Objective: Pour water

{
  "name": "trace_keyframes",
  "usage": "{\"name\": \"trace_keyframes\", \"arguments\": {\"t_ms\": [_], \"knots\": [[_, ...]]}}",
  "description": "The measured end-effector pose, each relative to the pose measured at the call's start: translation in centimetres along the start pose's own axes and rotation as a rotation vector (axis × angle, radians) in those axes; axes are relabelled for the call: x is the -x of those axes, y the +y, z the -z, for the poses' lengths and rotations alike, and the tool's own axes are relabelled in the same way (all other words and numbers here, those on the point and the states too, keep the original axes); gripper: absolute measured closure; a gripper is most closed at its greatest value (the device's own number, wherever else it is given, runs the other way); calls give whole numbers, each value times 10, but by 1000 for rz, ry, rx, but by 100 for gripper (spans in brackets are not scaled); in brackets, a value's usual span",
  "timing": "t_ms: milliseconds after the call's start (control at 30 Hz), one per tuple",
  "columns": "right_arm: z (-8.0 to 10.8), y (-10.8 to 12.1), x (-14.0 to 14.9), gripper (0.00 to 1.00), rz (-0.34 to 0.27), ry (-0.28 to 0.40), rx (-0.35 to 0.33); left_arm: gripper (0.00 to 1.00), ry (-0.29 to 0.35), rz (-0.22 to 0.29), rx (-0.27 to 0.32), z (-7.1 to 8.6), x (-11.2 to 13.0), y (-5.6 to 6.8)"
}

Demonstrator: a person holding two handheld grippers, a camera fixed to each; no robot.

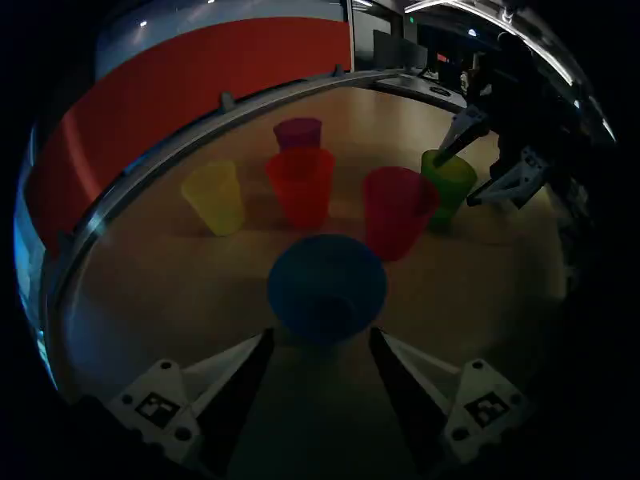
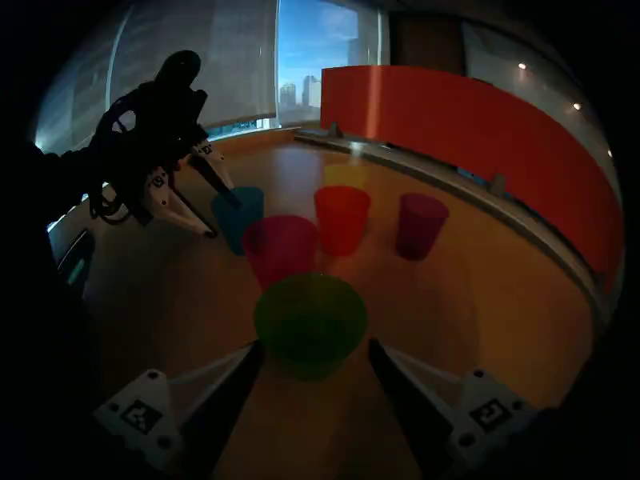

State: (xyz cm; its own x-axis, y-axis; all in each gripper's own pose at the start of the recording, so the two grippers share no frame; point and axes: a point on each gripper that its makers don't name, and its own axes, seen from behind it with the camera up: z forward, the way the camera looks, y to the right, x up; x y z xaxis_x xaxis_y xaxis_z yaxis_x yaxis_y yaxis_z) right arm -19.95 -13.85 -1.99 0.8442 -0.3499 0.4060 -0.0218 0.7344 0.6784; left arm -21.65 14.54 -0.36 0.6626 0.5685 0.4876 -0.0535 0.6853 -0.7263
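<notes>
Left gripper view looks down along the left gripper (image 1: pixel 320 334), whose two fingers stand apart with the blue cup (image 1: pixel 326 288) upright between their tips. The cup's rim spans about the whole gap. I cannot tell whether the fingers touch its sides.

Beyond it on the wooden desk (image 1: pixel 160 288) stand five more upright cups. The red cup (image 1: pixel 396 210) is just behind and to the right, and the orange cup (image 1: pixel 301 186) is behind in the middle. The purple cup (image 1: pixel 298 134) is directly behind the orange one, and the yellow cup (image 1: pixel 214 198) stands off to the left by itself. The green cup (image 1: pixel 448 180) is on the far right, close beside the red cup. The right gripper (image 1: pixel 454 178) reaches in there, its fingers spread to either side of the green cup.

Right gripper view shows that gripper's own fingers apart, with the green cup sitting between the tips and near the camera. Whether they press on it is not clear. The left gripper appears farther off at the left, dark against a window (image 2: pixel 312 64), its fingers spread about the blue cup. A long red panel (image 2: pixel 480 128) runs along the desk's far edge.
</notes>
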Motion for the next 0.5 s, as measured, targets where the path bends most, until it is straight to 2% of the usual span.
{"name": "trace_keyframes", "arguments": {"t_ms": [300,500], "knots": [[24,-1,4,0,-32,33,52,12,27,35,-57,24,12,-4],[42,-1,5,0,-43,51,92,12,57,65,-86,42,16,0]]}}
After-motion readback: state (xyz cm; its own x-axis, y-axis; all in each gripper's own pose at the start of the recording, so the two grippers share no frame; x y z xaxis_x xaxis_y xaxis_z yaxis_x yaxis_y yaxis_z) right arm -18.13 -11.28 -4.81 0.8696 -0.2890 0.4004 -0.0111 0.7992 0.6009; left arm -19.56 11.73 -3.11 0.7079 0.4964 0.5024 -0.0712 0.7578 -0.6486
